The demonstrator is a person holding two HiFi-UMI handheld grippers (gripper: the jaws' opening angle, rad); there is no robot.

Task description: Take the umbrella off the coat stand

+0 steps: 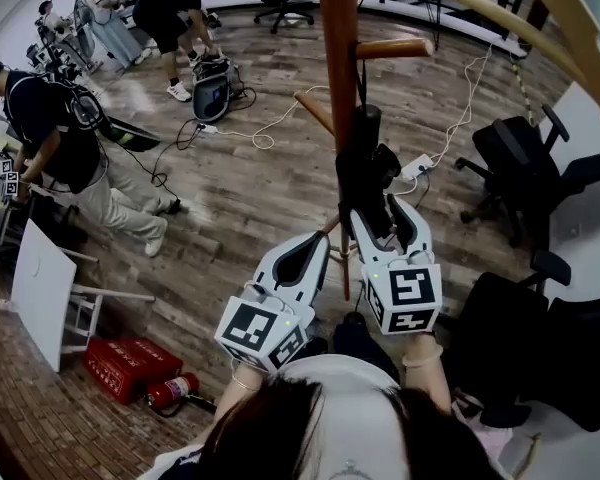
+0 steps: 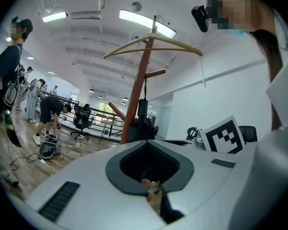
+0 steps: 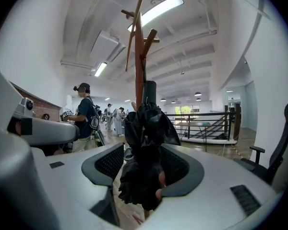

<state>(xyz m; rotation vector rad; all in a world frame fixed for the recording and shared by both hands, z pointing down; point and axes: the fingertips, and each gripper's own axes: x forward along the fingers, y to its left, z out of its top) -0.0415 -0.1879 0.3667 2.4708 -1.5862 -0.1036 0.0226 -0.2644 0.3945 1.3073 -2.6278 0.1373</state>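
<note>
Hanging between wide-open fingers (image 3: 108, 163) of the right gripper (image 3: 146, 163) — the umbrella (image 3: 147, 126); left gripper (image 2: 150, 163) closed.

grippers: 2, left gripper (image 1: 323, 238) and right gripper (image 1: 382, 208), both near 6 o'clock
marker cubes (image 1: 263, 330): 2
umbrella (image 1: 365, 163): 1
coat stand (image 1: 337, 58): 1
chairs (image 1: 510, 163): 3, at 12, 3 and 4 o'clock
people (image 1: 55, 133): at least 3, from 9 to 12 o'clock
extinguisher (image 1: 172, 391): 1
red box (image 1: 127, 361): 1
power strip (image 1: 416, 167): 1
</note>
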